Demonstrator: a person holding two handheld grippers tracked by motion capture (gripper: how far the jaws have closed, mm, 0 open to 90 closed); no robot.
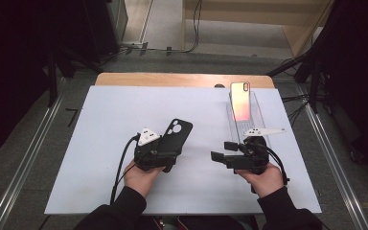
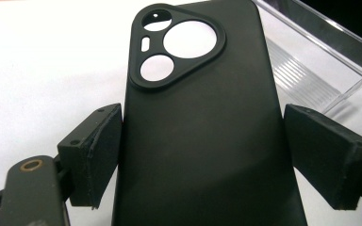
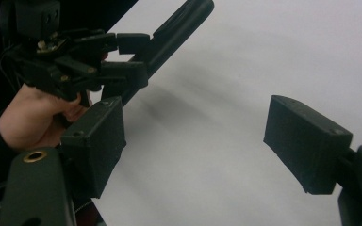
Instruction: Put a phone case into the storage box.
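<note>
Black phone case gripped at centre frame, phone waiting at upper right

Your left hand-held gripper (image 1: 168,154) clamps the black phone case (image 2: 202,127) across its width, left of centre in the high view; your right hand-held gripper (image 1: 223,151) stands wide, empty. Keep the case level and bring it squarely toward the phone (image 1: 240,101) in its clear stand (image 1: 258,112) on the desk (image 1: 100,124). No brand or writing is readable.

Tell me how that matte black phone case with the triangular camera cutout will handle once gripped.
The matte black phone case looks thin and hollow, so probably light and somewhat flexible. Its matte skin likely grips well against the left gripper pads. Squeezed across its width, it may bow.
</note>
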